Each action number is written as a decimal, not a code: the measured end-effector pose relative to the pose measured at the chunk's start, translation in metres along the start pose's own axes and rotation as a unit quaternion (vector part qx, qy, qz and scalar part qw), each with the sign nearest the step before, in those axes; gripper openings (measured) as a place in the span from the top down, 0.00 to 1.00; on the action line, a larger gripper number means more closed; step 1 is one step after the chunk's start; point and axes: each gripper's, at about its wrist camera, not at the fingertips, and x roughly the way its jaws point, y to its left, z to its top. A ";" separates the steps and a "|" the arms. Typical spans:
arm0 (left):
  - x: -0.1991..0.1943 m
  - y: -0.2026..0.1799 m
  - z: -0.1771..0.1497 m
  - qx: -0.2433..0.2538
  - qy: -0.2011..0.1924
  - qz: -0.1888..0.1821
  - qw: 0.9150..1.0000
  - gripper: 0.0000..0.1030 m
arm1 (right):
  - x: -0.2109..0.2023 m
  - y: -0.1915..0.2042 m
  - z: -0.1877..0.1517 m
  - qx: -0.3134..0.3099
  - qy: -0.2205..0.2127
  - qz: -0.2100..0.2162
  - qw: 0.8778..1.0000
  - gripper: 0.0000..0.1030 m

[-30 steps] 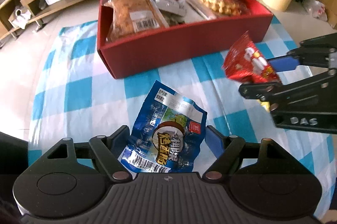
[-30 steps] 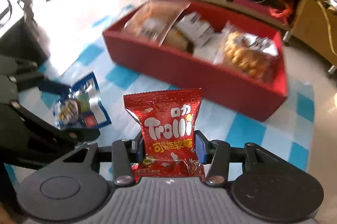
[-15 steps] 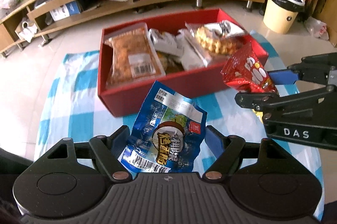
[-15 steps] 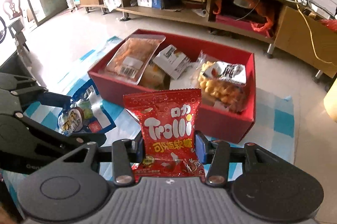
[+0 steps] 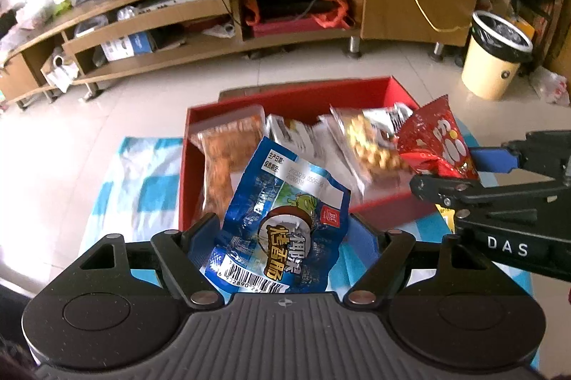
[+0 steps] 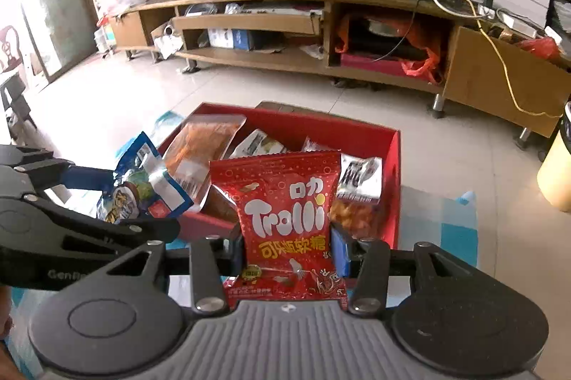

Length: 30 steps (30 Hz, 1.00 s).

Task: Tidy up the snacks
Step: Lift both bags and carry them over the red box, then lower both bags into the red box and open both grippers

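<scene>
1. Left gripper point(image 5: 285, 237): your jaws are closed on the blue sausage packet point(image 5: 282, 223), held upright above the near wall of the red box point(image 5: 385, 205).
2. Right gripper point(image 6: 289, 255): your jaws clamp the red Trolli gummy bag point(image 6: 285, 215), upright, over the box's near right corner.
3. Red box: sits on the blue checked cloth point(image 5: 142, 187); holds an orange snack pack point(image 5: 225, 158) at its left end, and a waffle pack point(image 5: 371, 144) at its right.

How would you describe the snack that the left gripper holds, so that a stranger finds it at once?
Start at the red box on the checked cloth. Just in front of its near wall, the left gripper is shut on a blue packet. It alone is blue, with a barcode at its bottom edge; the packet in the right gripper is red.
</scene>
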 end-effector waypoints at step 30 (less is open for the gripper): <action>0.077 0.006 0.050 -0.038 0.014 0.041 0.998 0.21 | 0.076 -0.039 0.047 0.050 0.005 -0.018 0.999 0.58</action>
